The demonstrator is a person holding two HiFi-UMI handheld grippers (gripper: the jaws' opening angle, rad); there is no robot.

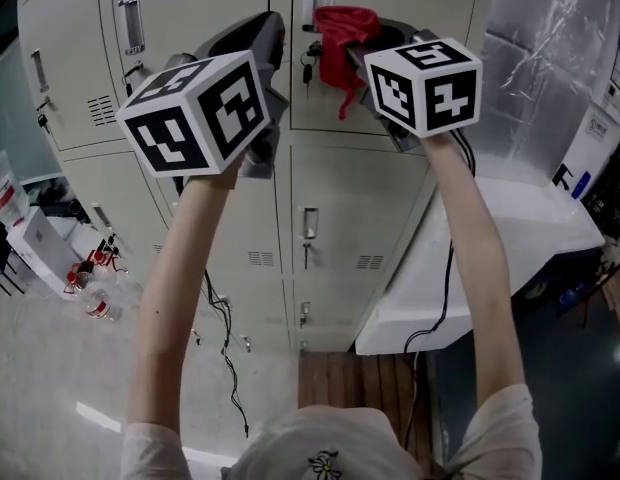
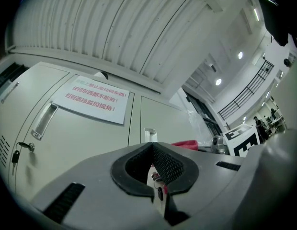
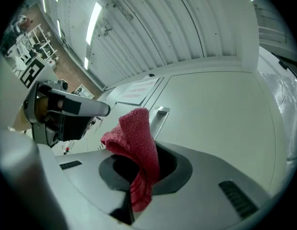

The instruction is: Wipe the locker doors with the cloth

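Cloth [image 3: 136, 145], red and nubbly, is pinched in the right gripper [image 3: 141, 174]. A folded hump stands above the jaws and a tail hangs below, so I judge the hump is meant to meet the metal first. It is raised in front of the upper locker door [image 3: 220, 114], just beside the recessed handle [image 3: 158, 116]; I cannot tell whether it touches. The left gripper [image 2: 153, 174] is held up alongside with its jaws pressed together on nothing, probably just kept out of the way. To the right of the handle the door face is bare, which gives me room to sweep. The keys [image 1: 308, 66] hanging from the lock could snag the tail. Further left is the taped notice [image 2: 91, 98], and plastic sheeting [image 1: 550, 68] crowds the right edge.
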